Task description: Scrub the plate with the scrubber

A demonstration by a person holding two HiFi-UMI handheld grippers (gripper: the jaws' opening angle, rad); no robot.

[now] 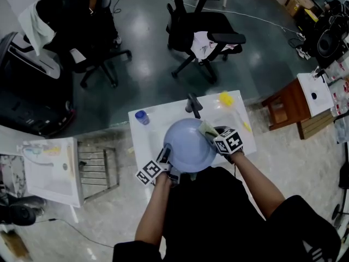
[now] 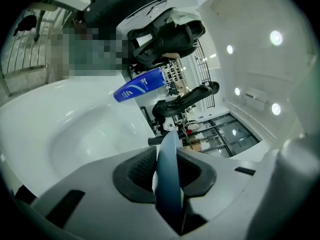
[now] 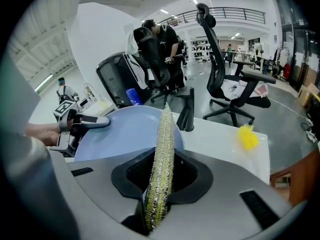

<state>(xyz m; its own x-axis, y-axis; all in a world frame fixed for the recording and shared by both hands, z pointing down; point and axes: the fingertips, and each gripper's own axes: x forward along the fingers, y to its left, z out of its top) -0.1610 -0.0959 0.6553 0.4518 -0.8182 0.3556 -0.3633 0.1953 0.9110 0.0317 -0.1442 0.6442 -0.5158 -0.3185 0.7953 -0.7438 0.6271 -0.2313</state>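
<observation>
Gripping plate (image 1: 188, 145) rim in left tongs (image 1: 166, 159), above table (image 1: 148, 142). Pinching scrubber (image 1: 206, 129) in right tongs (image 1: 214, 135), at plate's right edge. Press scrubber flat, sweep overlapping circles; probably brace rim against tilt.

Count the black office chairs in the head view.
2. One black office chair stands upper left; the other top centre, beyond the white sink. More may sit out of frame.
</observation>
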